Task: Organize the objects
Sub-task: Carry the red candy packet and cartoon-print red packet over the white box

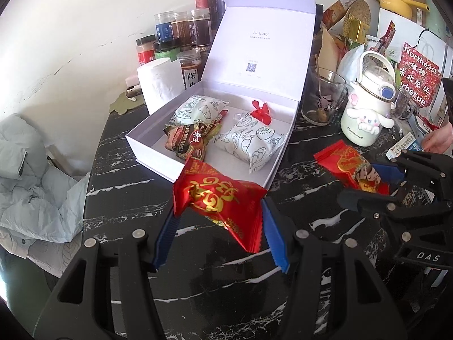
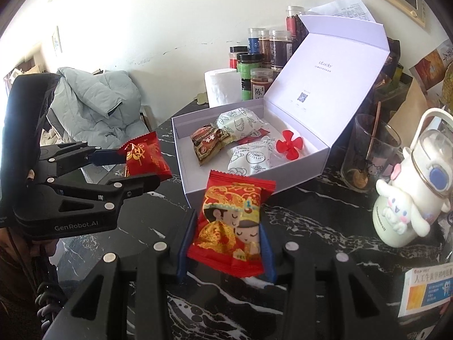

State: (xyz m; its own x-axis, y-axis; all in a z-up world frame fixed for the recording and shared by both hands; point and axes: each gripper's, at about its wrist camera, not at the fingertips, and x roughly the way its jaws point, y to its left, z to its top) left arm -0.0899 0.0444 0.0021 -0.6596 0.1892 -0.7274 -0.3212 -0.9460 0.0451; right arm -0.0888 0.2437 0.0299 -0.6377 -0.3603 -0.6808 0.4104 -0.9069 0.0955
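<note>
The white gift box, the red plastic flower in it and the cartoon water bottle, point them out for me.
white gift box (image 1: 147, 153), left wrist view, on its front left wall.
red plastic flower (image 2: 289, 144), right wrist view, on the middle of the petals.
cartoon water bottle (image 1: 365, 113), left wrist view, on the body's figure.

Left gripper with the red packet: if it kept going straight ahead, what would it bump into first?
Probably the white gift box: its open near corner lies just beyond the red snack packet held by the left gripper, though depth is unclear.
</note>
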